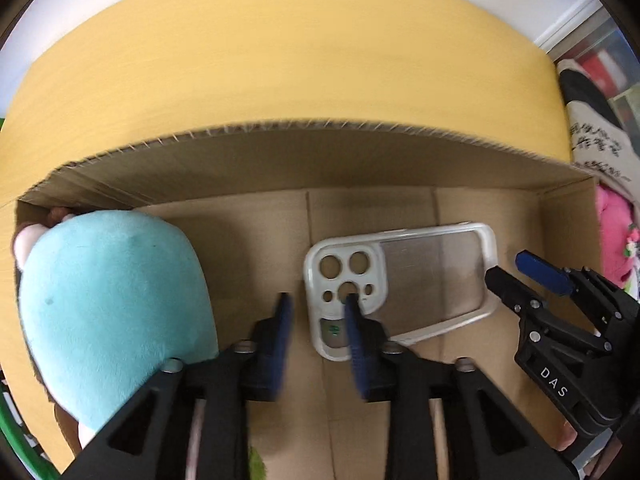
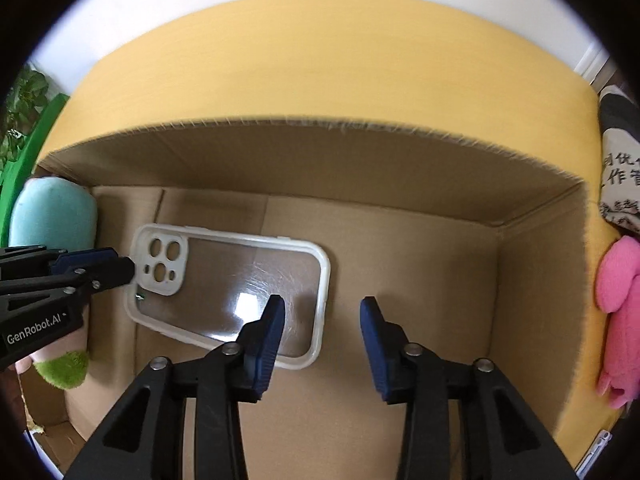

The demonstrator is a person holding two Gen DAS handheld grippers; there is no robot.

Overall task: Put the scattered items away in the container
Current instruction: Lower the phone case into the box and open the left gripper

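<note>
A clear phone case (image 1: 404,284) with a white rim lies flat on the floor of the cardboard box (image 1: 360,152); it also shows in the right wrist view (image 2: 240,288). A teal plush toy (image 1: 112,304) sits in the box's left end, also seen in the right wrist view (image 2: 52,216). My left gripper (image 1: 318,312) is open and empty above the case's camera end. My right gripper (image 2: 322,312) is open and empty over the box floor, by the case's other end. It appears in the left wrist view (image 1: 516,268).
The box (image 2: 536,280) stands on a yellow table (image 1: 280,60). A pink plush (image 2: 618,304) lies outside the box's right wall, next to printed fabric (image 2: 620,184). A green object (image 2: 36,136) and a plant are at the left.
</note>
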